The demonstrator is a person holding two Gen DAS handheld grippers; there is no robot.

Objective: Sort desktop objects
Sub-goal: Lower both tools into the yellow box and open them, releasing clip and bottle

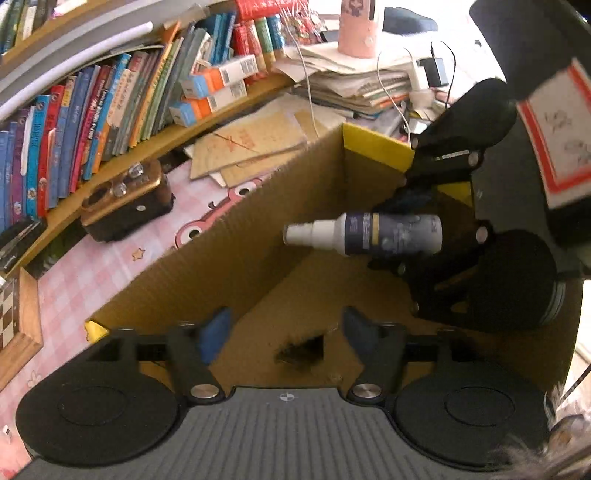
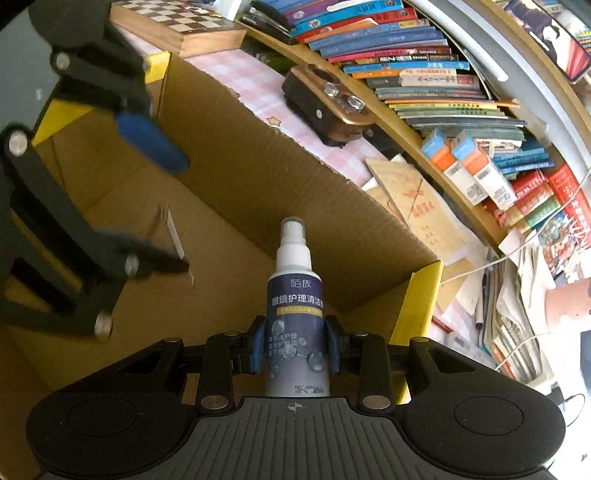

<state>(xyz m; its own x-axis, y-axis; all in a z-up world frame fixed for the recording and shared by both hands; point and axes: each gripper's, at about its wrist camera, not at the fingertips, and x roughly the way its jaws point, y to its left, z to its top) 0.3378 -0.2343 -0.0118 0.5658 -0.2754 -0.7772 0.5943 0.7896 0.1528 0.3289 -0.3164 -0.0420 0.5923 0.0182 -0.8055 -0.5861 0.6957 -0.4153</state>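
R gripper (image 2: 295, 350) clamps spray bottle (image 2: 295, 295) over box (image 2: 295, 177)

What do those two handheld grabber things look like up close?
Both match: the left gripper and right gripper have black linkage bars with silver pivot pins, blue pads lining the jaws, round black discs either side, and a ribbed grey body with a small crosshair mark.

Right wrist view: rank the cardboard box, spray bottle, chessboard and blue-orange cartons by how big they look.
1. Cardboard box, fills most of the frame.
2. Spray bottle, though it sits nearest the lens, which inflates it.
3. Chessboard, partly cut off at the edge.
4. Blue-orange cartons, alike in size.
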